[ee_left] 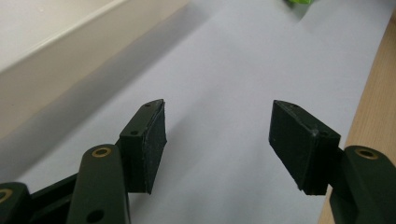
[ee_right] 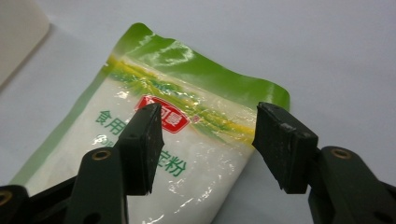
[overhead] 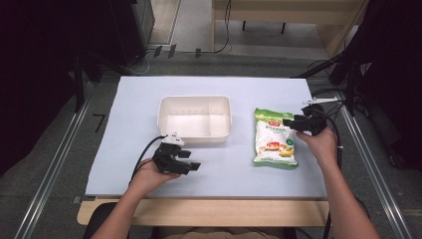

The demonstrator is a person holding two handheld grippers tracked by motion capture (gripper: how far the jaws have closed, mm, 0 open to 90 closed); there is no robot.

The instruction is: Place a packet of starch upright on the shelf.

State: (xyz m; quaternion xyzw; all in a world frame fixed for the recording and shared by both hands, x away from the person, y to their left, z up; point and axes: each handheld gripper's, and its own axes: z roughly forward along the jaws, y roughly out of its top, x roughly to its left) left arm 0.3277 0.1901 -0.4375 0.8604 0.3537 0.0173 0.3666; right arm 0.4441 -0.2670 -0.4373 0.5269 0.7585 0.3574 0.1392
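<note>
The bag (overhead: 275, 138) lies flat on the white table (overhead: 124, 149), at three o'clock from the empty cream tub (overhead: 195, 119). Right gripper (overhead: 291, 123), jaws apart, hovers at its top right corner. Left gripper (overhead: 191, 167), jaws apart, holds nothing. Green Chinese characters "食用…粉" under a red logo.

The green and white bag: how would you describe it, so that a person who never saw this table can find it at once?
On the pale blue table top, look to the right of the white plastic tub. There lies the flat pouch, with the open right gripper at its upper right corner. It is the one printed thing here: green borders, white middle, red logo and green Chinese characters.
</note>
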